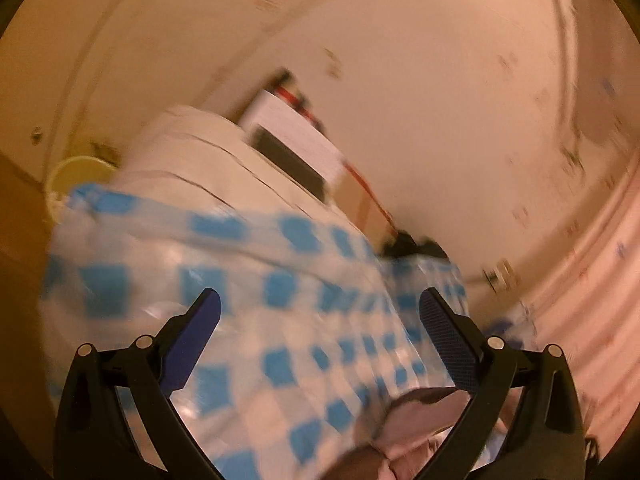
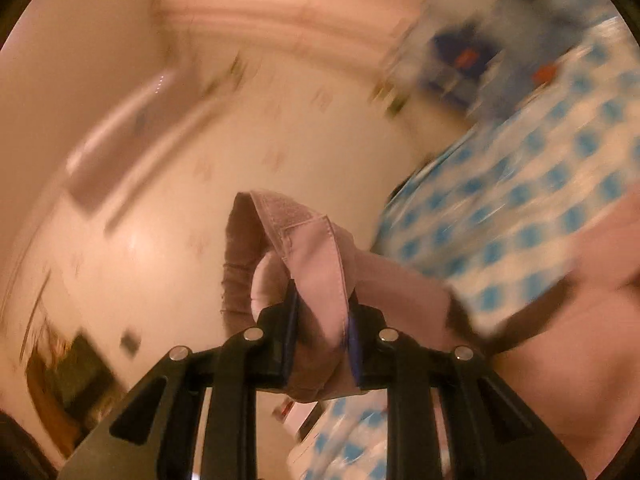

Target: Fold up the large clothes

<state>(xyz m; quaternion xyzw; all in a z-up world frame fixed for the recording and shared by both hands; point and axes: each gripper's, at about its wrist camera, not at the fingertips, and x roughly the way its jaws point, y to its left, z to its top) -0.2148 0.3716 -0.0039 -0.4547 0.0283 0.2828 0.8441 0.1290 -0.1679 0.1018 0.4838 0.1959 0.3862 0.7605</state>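
Blurred pink garment (image 2: 316,248) hides jaws' tips

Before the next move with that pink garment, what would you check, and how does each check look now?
1. Right claw shut on the pink garment: ok.
2. Grip on a hemmed edge, not loose bulk: ok.
3. Left claw open and free to take another edge: ok.
4. Nothing caught between the left claw's fingers: ok; the blue checked cloth lies beyond them.
5. Garment hanging untangled: cannot tell, both views are blurred.
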